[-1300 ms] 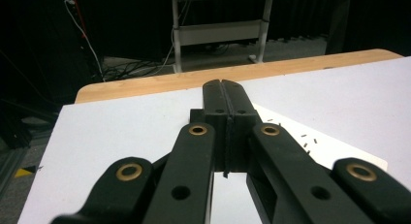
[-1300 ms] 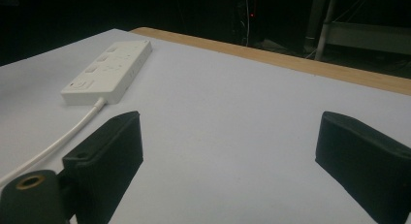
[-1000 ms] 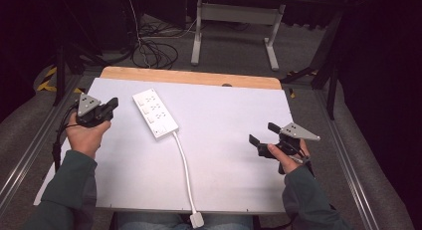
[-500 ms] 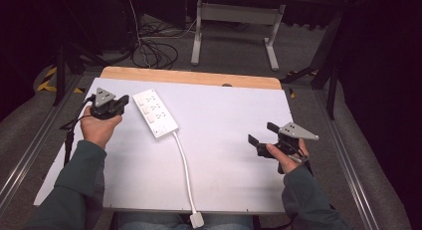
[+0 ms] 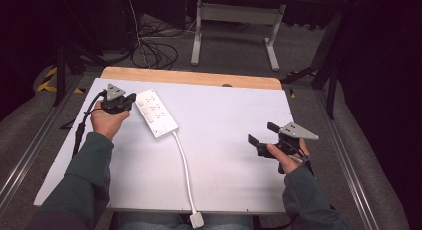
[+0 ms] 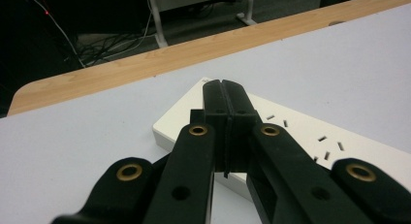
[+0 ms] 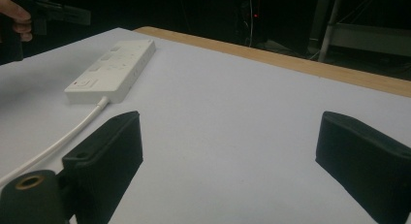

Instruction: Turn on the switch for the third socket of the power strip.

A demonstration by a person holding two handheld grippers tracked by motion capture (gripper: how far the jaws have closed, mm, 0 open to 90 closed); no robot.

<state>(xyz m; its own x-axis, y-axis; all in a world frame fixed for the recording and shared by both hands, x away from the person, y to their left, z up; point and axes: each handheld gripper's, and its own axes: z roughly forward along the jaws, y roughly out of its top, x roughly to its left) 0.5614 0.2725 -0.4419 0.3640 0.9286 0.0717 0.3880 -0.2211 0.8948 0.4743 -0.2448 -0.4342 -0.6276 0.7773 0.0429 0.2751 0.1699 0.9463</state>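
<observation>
Light falls from above on the white tabletop (image 5: pixel 224 155), which looks bright. The room past its far edge is very dark. Shadows are soft. Close black parts look blurry.

Dim room, grey carpeted floor (image 5: pixel 308 98). White-topped table (image 5: pixel 234 140) with a bare wooden strip (image 5: pixel 199 78) along its far edge. Beyond that edge, a grey metal stand (image 5: pixel 234 21) on splayed feet, and black cables (image 5: pixel 154 53) coiled on the carpet off the far left corner.

We seem to be in a lab: dark curtained surroundings, loose cables (image 5: pixel 157 51) on carpet, a white-covered desk (image 5: pixel 224 115)
</observation>
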